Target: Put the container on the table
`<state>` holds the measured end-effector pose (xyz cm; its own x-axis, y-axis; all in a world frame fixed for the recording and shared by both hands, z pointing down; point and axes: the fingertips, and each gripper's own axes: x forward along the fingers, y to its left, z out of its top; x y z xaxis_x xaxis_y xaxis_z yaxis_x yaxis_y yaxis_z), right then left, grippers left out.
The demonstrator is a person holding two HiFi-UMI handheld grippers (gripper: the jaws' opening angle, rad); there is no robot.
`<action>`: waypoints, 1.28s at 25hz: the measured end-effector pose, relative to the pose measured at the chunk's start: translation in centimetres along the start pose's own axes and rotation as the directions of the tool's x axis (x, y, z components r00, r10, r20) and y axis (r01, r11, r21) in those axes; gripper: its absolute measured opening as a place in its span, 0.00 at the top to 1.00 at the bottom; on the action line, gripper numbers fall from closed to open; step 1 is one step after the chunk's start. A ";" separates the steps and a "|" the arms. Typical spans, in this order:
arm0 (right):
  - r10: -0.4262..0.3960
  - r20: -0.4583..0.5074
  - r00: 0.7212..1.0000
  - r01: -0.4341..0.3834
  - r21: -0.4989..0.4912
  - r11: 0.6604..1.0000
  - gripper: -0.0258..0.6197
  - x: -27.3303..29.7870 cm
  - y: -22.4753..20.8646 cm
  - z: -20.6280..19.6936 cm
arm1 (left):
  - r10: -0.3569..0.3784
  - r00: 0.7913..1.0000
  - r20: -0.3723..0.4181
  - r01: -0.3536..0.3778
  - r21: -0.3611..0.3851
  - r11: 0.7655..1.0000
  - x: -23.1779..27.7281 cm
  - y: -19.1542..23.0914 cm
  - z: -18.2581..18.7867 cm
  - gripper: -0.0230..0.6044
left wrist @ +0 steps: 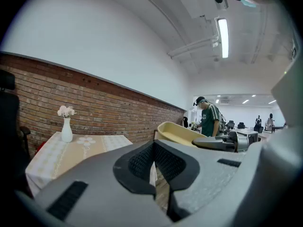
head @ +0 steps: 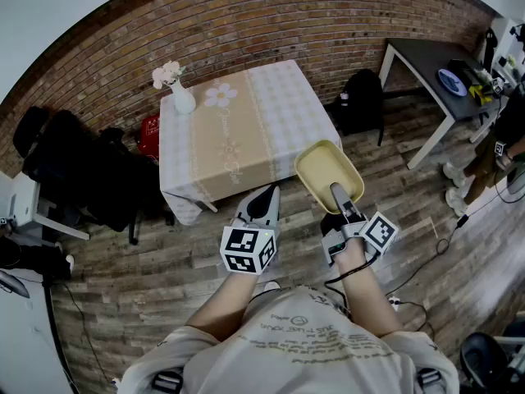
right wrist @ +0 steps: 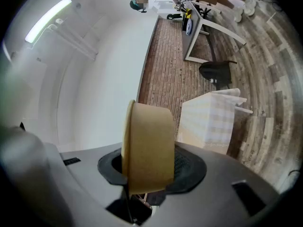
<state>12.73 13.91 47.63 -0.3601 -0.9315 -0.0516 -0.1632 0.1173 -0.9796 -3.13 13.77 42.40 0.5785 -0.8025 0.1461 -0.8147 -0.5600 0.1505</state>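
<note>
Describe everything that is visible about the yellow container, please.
The yellow container is a pale, matte, shallow tray, oblong with rounded corners; it looks like plastic or moulded pulp. Its inside is empty. The right claw is shut on its near wall, one jaw inside and one outside, and nothing else touches it. It hangs roughly level in the air above the wooden floor, beside the near right corner of the table, not on it.

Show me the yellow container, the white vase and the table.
yellow container (head: 322,171), head view, bare inner floor.
white vase (head: 183,100), head view, its body.
table (head: 262,130), head view, bare cloth top.
</note>
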 end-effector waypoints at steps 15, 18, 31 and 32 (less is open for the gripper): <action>-0.029 -0.051 0.998 0.029 0.012 0.999 0.72 -0.2 -0.5 -0.8 | 0.016 1.000 -0.021 -0.016 -0.008 1.000 -0.3 -0.8 -0.8 0.96; -0.023 -0.065 0.998 0.024 0.006 1.000 0.72 -0.2 -0.7 -0.5 | 0.026 1.000 -0.015 -0.026 -0.004 1.000 0.0 -1.2 -0.9 0.96; -0.008 -0.092 0.996 0.010 0.021 1.000 0.72 -0.3 -1.7 2.1 | 0.060 0.998 -0.010 -0.060 0.016 0.998 1.1 -3.6 -1.3 0.96; -0.007 -0.096 0.995 0.009 0.022 1.000 0.72 -0.1 -1.8 2.2 | 0.065 0.998 -0.009 -0.065 0.015 0.998 1.2 -3.5 -1.2 0.96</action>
<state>15.03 13.01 48.95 -0.4455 -0.8949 -0.0258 -0.1465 0.1013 -0.9840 0.45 15.02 43.26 0.5249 -0.8351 0.1644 -0.8509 -0.5100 0.1259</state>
